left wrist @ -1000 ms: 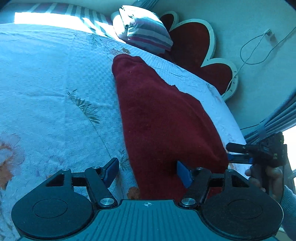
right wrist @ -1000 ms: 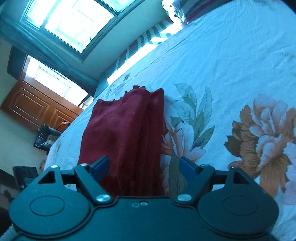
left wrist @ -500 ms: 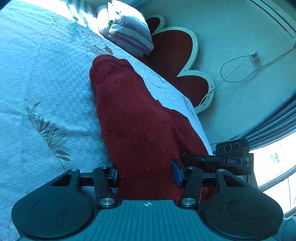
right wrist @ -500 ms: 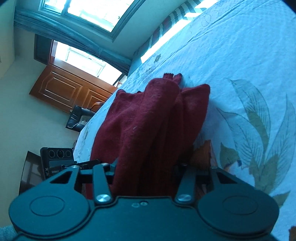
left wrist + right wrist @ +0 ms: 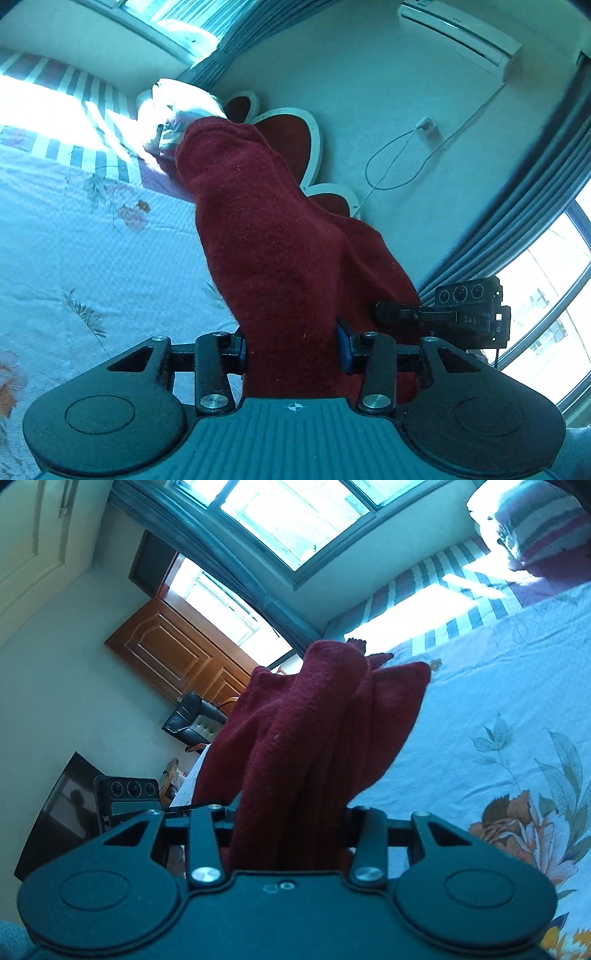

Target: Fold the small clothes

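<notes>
A: Since the earlier frames we have lifted: both grippers went from spread wide over the flat garment to clamped on it, and the cloth now hangs up off the bed.

B: Logged. Start nearest. Left gripper (image 5: 291, 350)?

A: Jaws drawn in against the dark red garment (image 5: 280, 236), blue pads (image 5: 342, 350) pressing either side of the bunched fabric. We read that as a firm pinch on one end of the near edge.

B: Right gripper (image 5: 290, 825)?

A: Same state. Fingers closed on a thick gather of the red cloth, folds stacked between them; pads hidden by fabric. In the left wrist view its black body sits just right of the garment, at the same edge.

B: Position of the garment?

A: Held up between the two grippers, rising away from both cameras, far end rounded. Whether that far end touches the bedspread (image 5: 74, 258) we cannot tell.

B: Further back?

A: Floral bedspread below and beside the cloth, then a striped sheet (image 5: 424, 602) in sunlight, a striped pillow (image 5: 546, 524) at the head, and a red petal-shaped headboard (image 5: 291, 140) against the wall. Wooden cabinet (image 5: 173, 657) and window (image 5: 295, 513) behind, in the right wrist view.
</notes>
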